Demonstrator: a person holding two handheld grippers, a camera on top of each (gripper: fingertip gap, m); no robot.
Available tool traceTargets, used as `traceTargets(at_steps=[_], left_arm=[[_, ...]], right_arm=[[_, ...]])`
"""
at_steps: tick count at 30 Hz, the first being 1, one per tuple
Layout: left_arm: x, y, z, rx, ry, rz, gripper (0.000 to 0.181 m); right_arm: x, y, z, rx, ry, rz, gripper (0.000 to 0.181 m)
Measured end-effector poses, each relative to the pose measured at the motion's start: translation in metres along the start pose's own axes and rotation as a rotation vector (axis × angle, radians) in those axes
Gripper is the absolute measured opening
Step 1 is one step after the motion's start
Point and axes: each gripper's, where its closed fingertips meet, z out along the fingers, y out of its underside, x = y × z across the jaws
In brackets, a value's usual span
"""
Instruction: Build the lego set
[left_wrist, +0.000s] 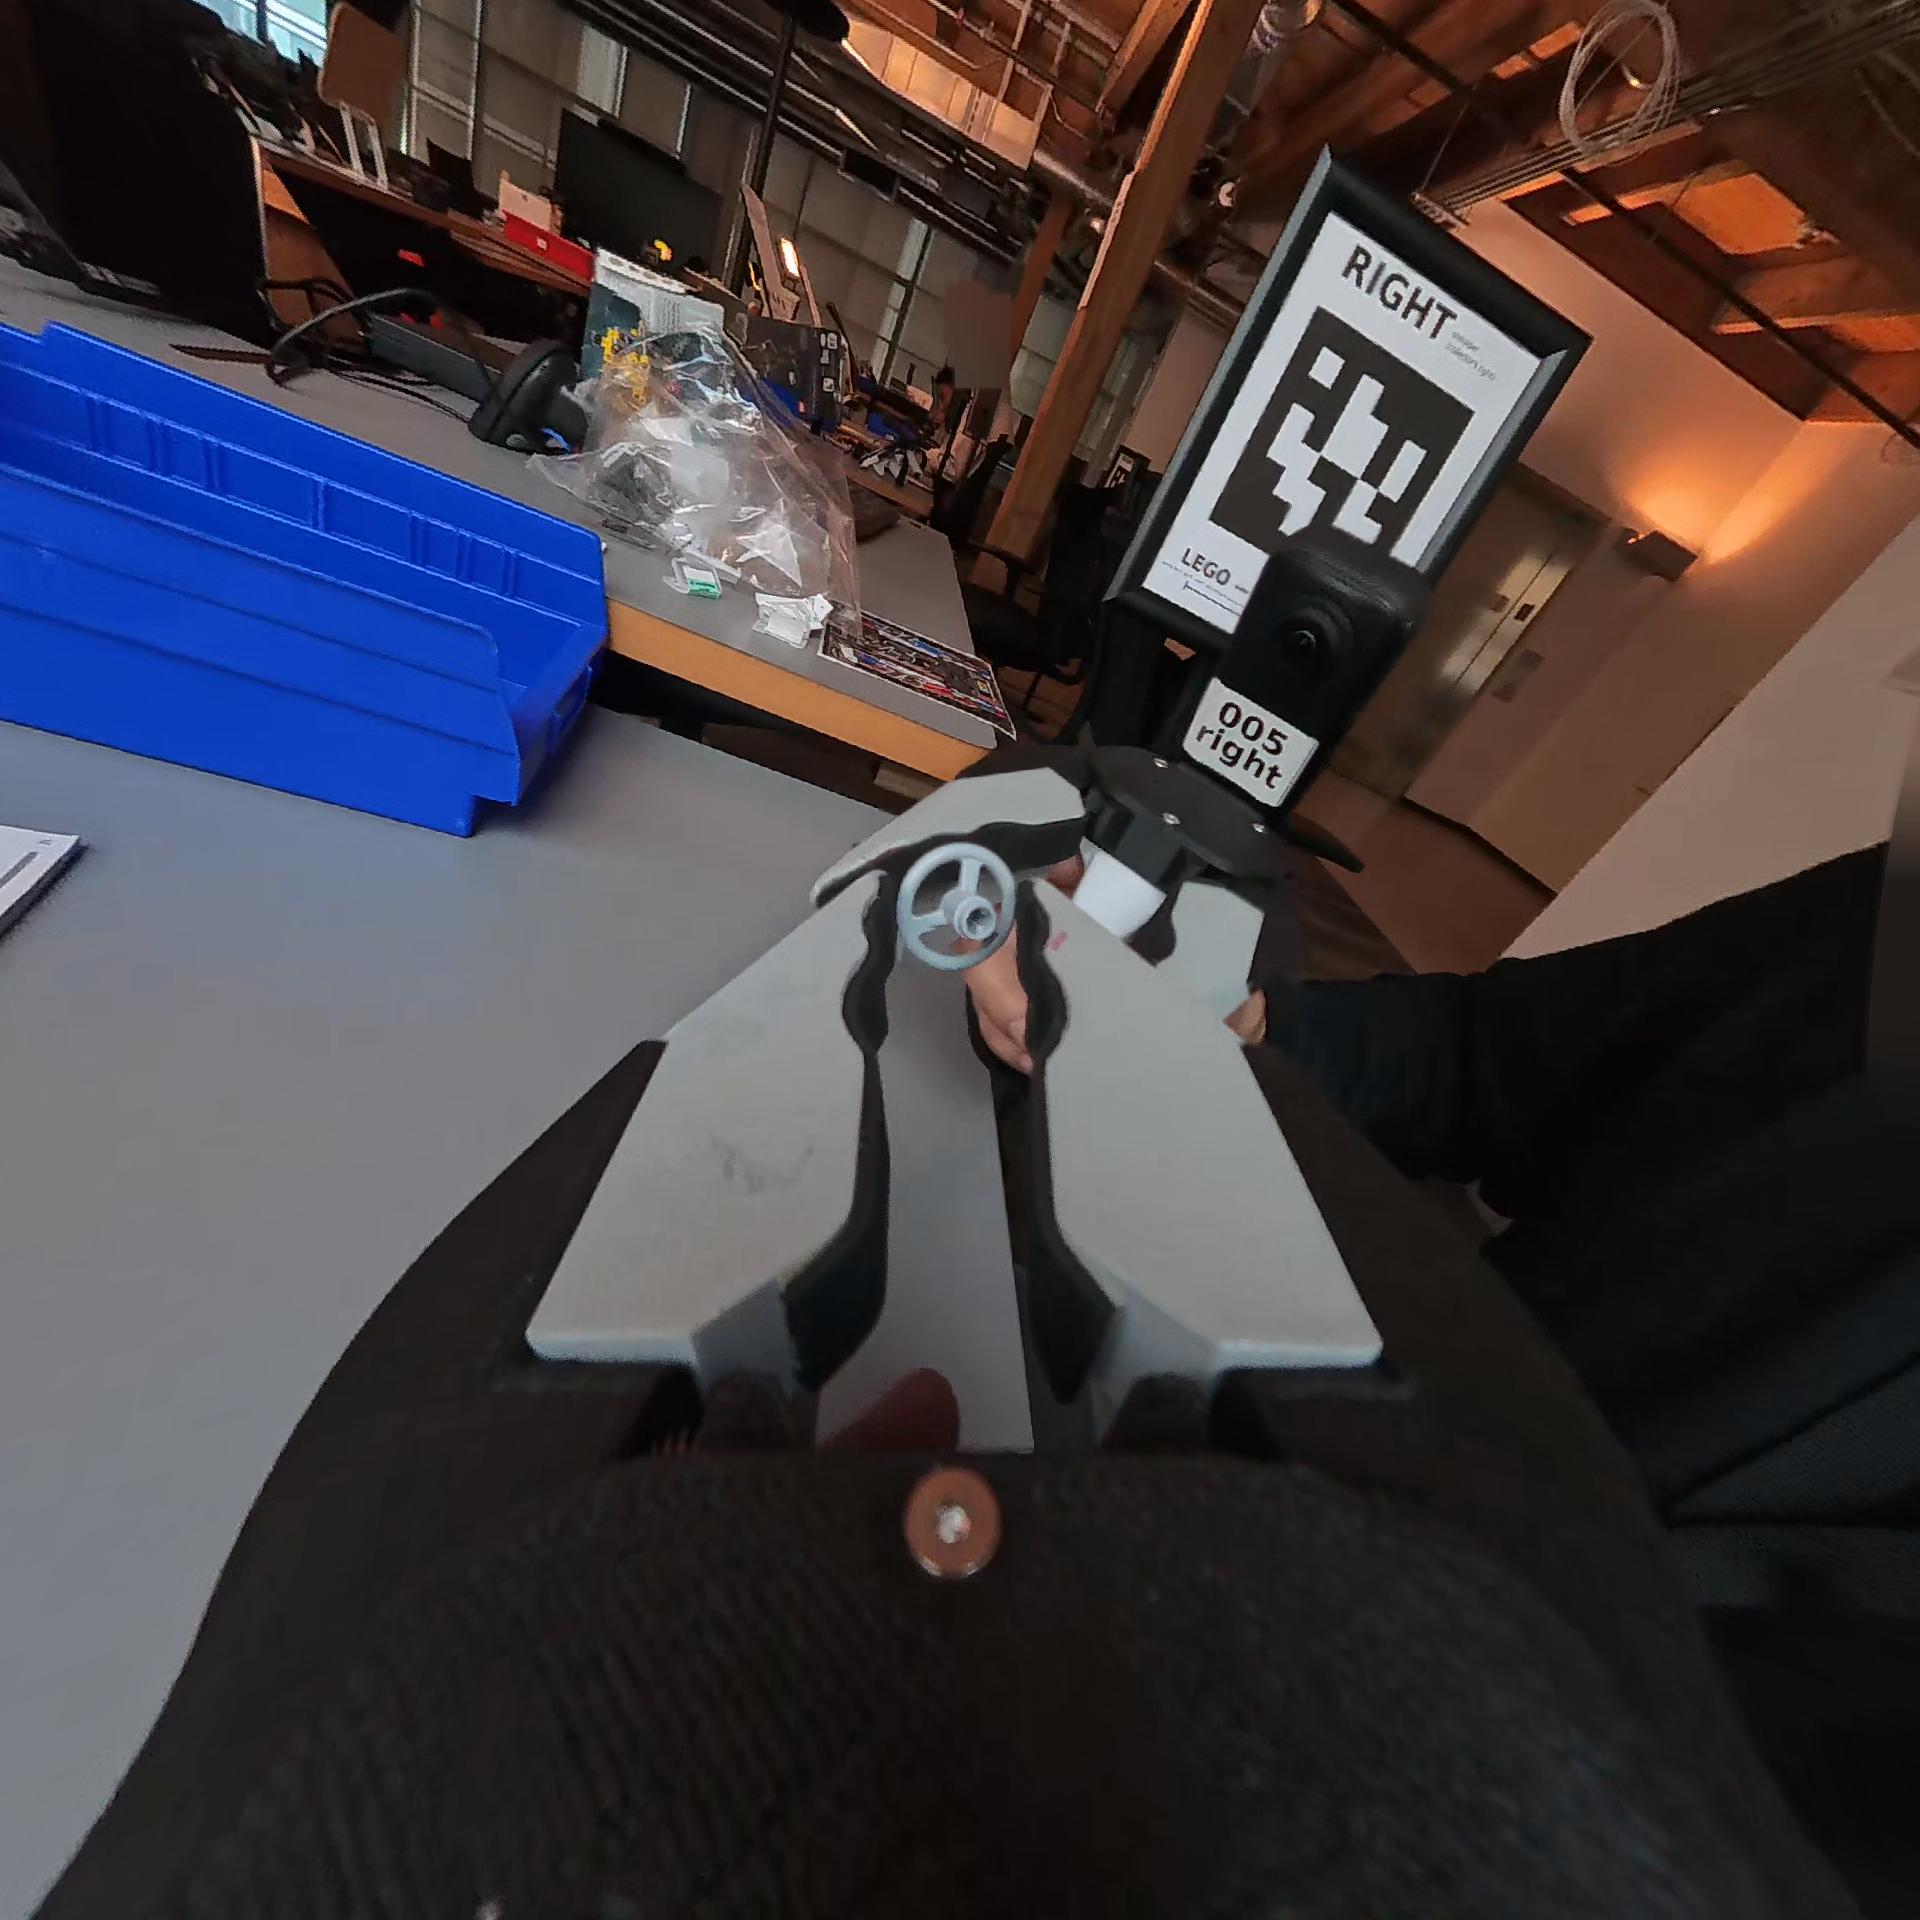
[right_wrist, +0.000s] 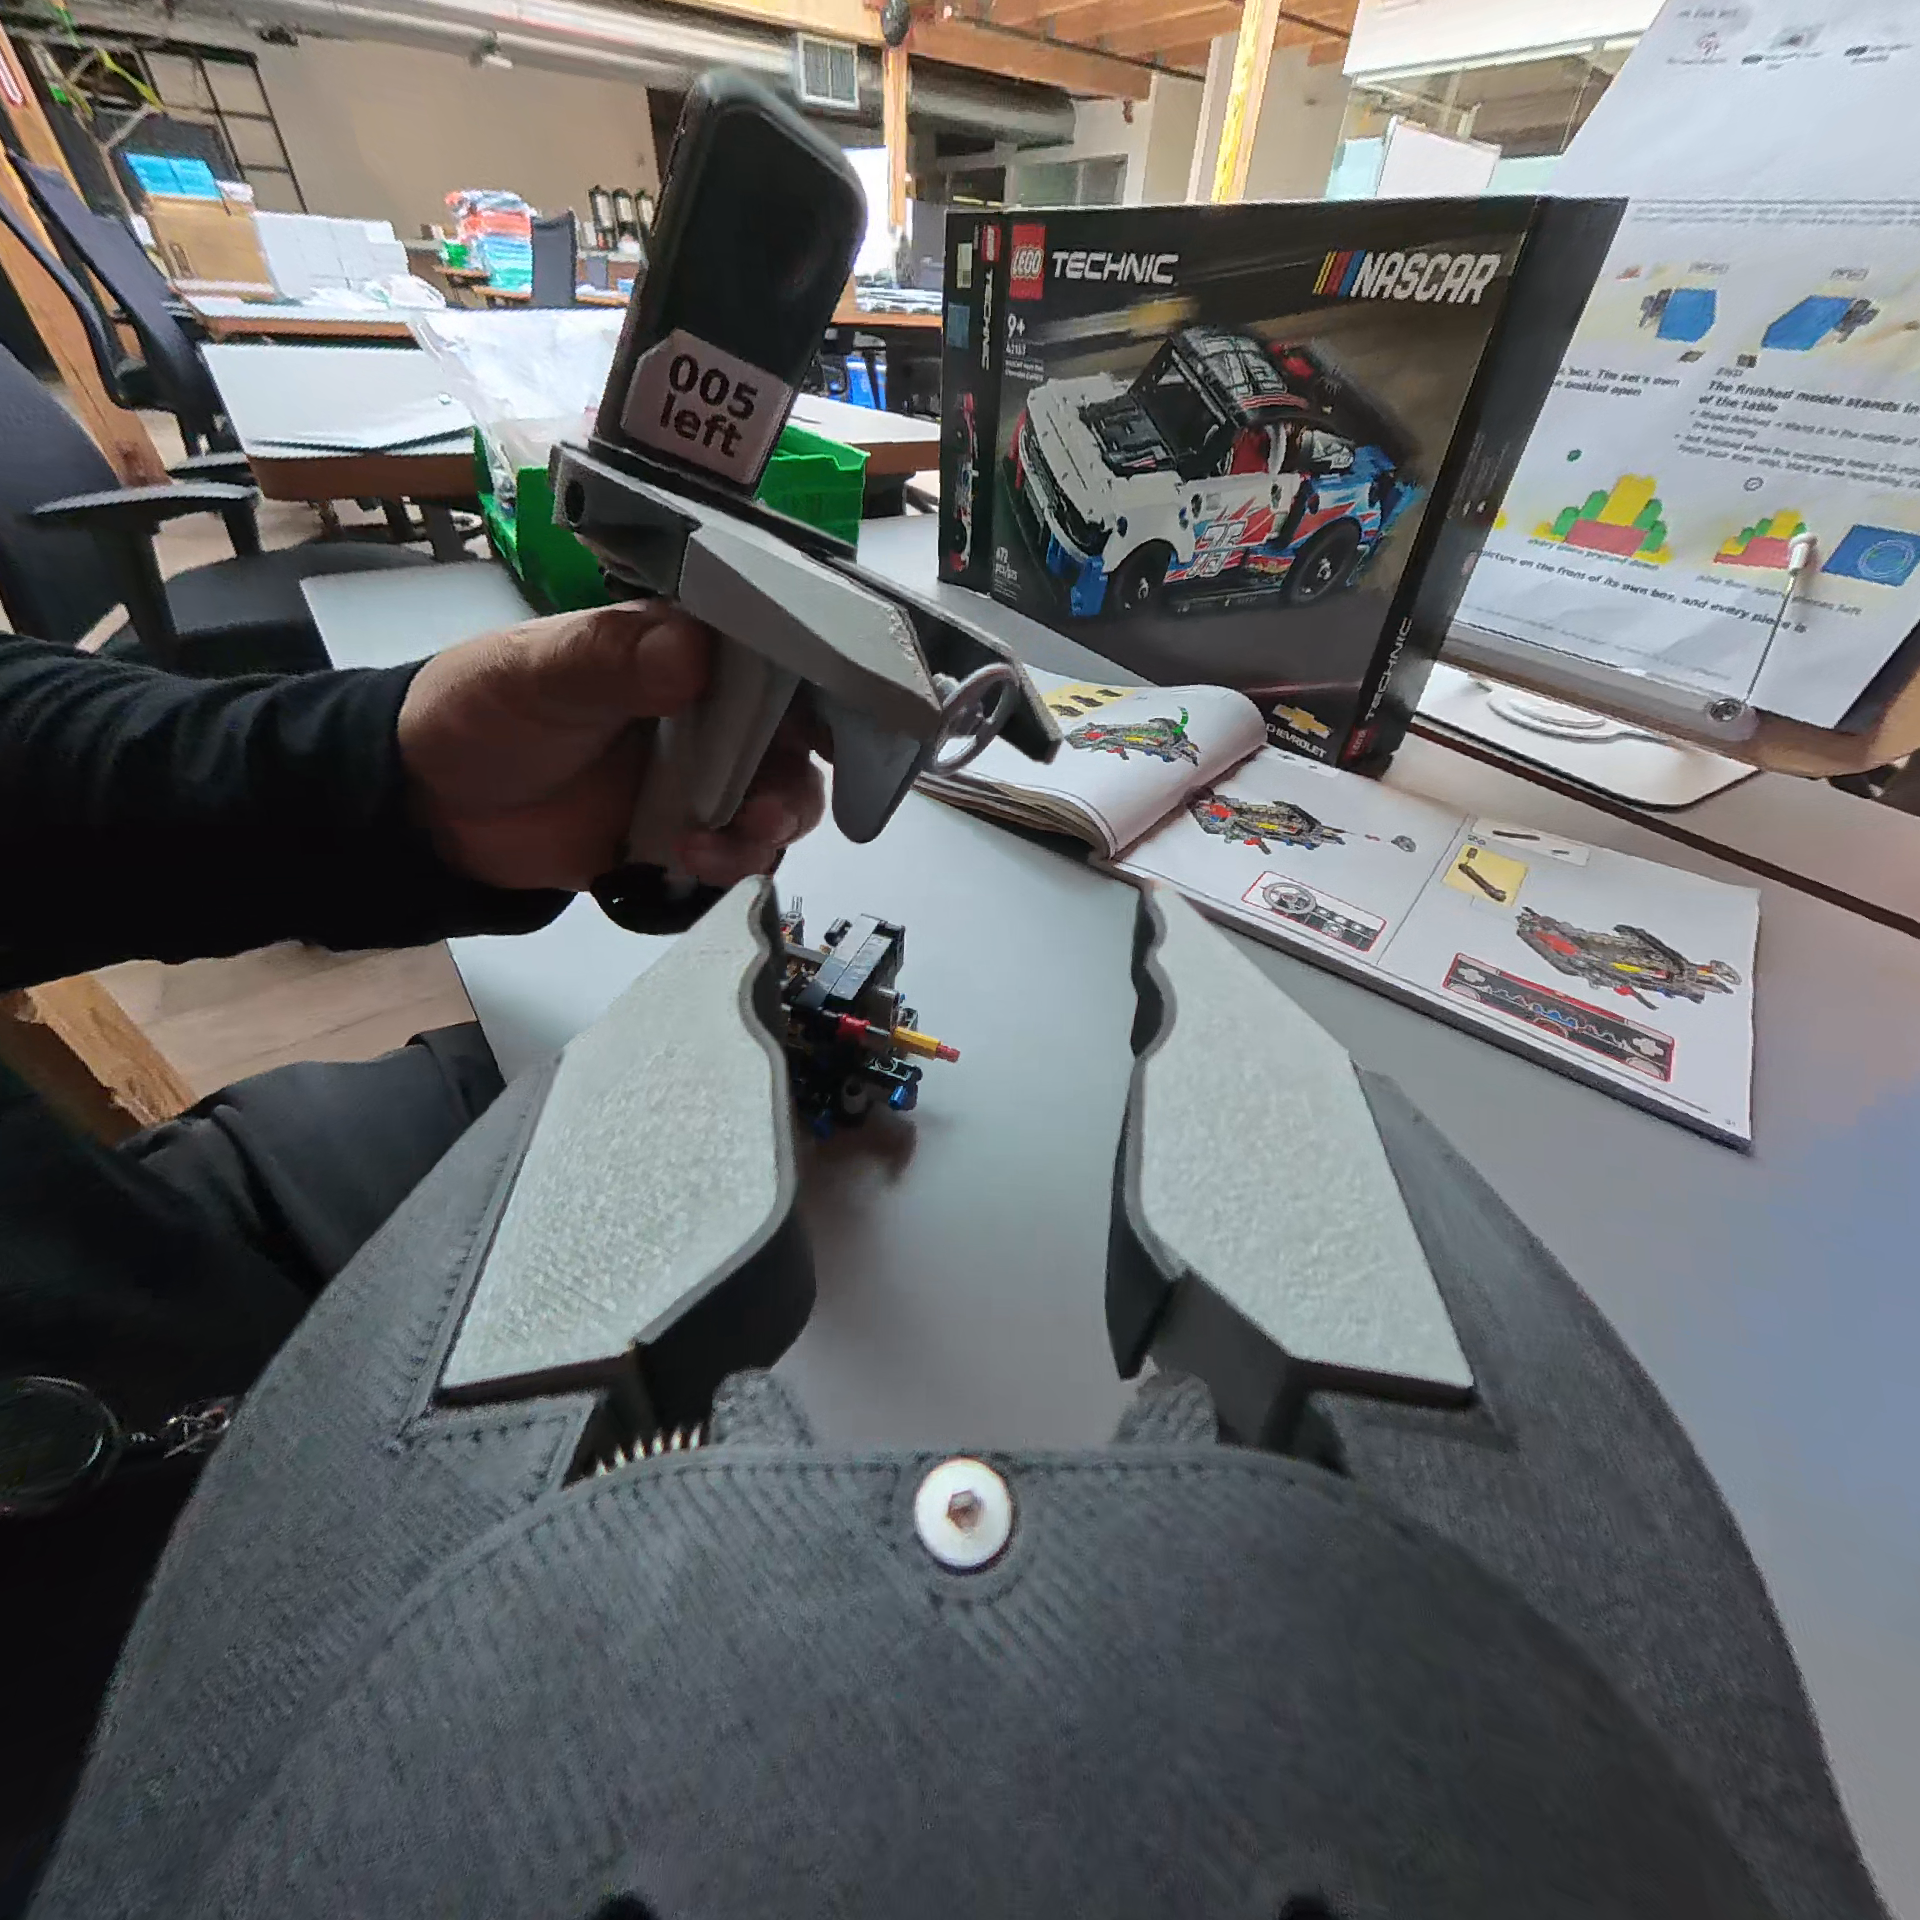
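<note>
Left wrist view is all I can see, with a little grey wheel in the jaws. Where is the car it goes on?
Observer: The partly built model sits on the grey table, lower than your grey wheel.
Operator: Is the other gripper holding anything?
Observer: No, the right gripper is open and empty.
Operator: Where are the instructions?
Observer: The open booklet lies on the table, in front of the set's box.

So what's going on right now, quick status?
Left tool shut on grey wheel, held up in the air. Right tool open, empty. Half-built model on table below. Nothing in the way.
</note>
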Motion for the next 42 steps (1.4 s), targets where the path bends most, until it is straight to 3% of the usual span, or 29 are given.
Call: traceTargets(at_steps=[3, 7, 11, 19, 25, 28, 31, 36, 42], left_arm=[[-0.006, -0.007, -0.003, 0.033, -0.016, -0.03, 0.02], [-0.017, -0.017, -0.007, 0.086, -0.043, -0.077, 0.02], [-0.032, -0.028, -0.015, 0.175, -0.079, -0.148, 0.02], [-0.037, -0.02, -0.014, 0.221, -0.057, -0.248, 0.02], [-0.042, -0.018, -0.02, 0.27, -0.07, -0.285, 0.02], [-0.049, -0.012, -0.026, 0.223, -0.081, -0.34, 0.019], [-0.055, -0.024, -0.049, 0.243, -0.139, -0.281, 0.011], [-0.056, -0.02, -0.09, 0.076, -0.255, -0.123, 0.013], [-0.029, 0.039, -0.088, -0.274, -0.27, 0.004, 0.029]], right_arm=[[0.002, 0.002, 0.002, -0.022, -0.019, 0.011, 0.062], [0.006, -0.002, 0.007, -0.025, -0.001, 0.027, 0.032], [0.013, -0.013, 0.018, -0.008, 0.087, -0.048, 0.029], [0.017, -0.031, 0.039, 0.086, 0.098, -0.019, 0.008], [0.023, -0.027, 0.046, 0.072, 0.134, -0.029, 0.0], [0.025, -0.017, 0.049, 0.03, 0.088, 0.003, 0.0], [0.032, 0.004, 0.048, -0.044, 0.031, 0.071, 0.0], [0.032, 0.055, 0.046, -0.279, -0.126, 0.139, 0.0], [0.019, 0.074, 0.04, -0.386, -0.275, 0.248, 0.0]])
